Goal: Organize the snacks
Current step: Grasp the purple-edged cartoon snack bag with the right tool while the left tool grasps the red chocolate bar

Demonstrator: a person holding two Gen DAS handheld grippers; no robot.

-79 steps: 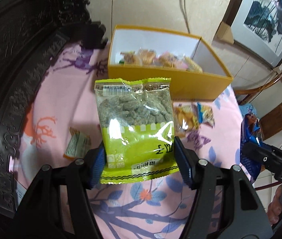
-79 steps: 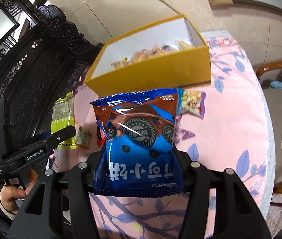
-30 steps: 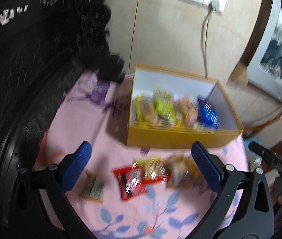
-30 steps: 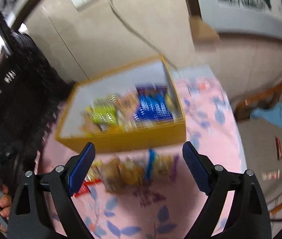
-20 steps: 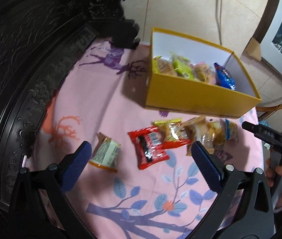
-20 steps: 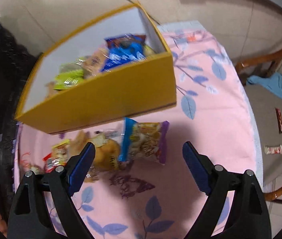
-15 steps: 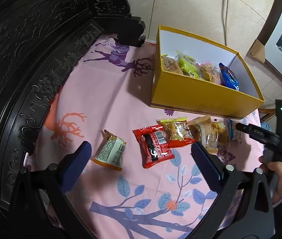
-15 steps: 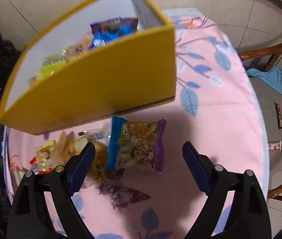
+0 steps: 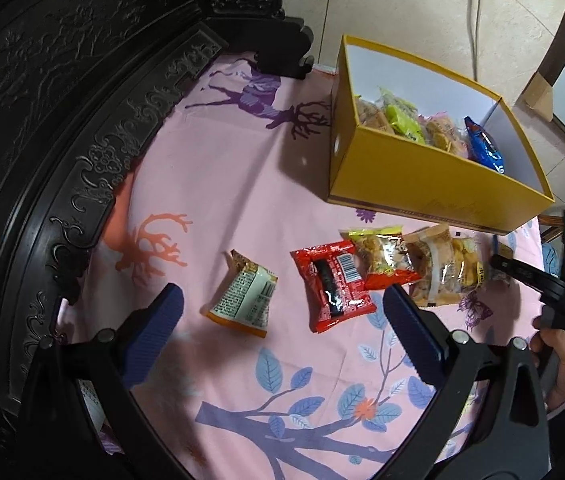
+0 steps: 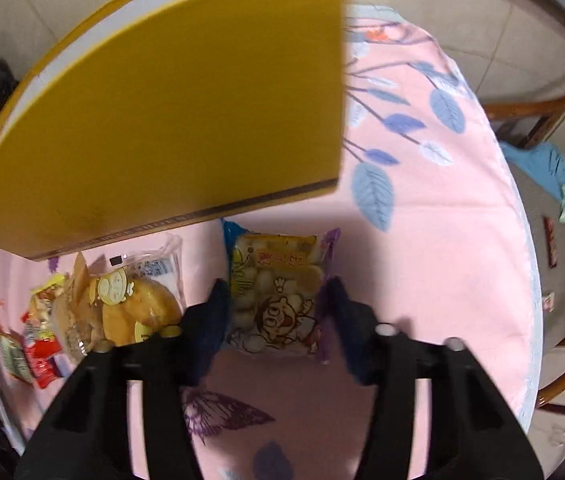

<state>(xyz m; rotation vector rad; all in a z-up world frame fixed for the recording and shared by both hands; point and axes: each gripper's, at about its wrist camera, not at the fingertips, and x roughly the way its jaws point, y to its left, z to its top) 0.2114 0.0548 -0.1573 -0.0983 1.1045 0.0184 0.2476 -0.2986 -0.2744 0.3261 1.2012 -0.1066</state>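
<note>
Pink tablecloth (image 10: 422, 264) carries the cartoon snack packet (image 10: 276, 300) just before the yellow box (image 10: 186, 112), near the cloth's right edge. Right gripper (image 10: 274, 308) jaws are closing with the packet between them, pads at its 2 sides. Left gripper (image 9: 282, 316) gapes wide above the tan packet (image 9: 246, 300), empty.

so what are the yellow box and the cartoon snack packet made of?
Yellow box: looks like matte paperboard, with flat stiff walls, crisp edges and a white inside.
Cartoon snack packet: probably thin glossy plastic film, printed, with crimped ends, between the closing right gripper pads.
</note>
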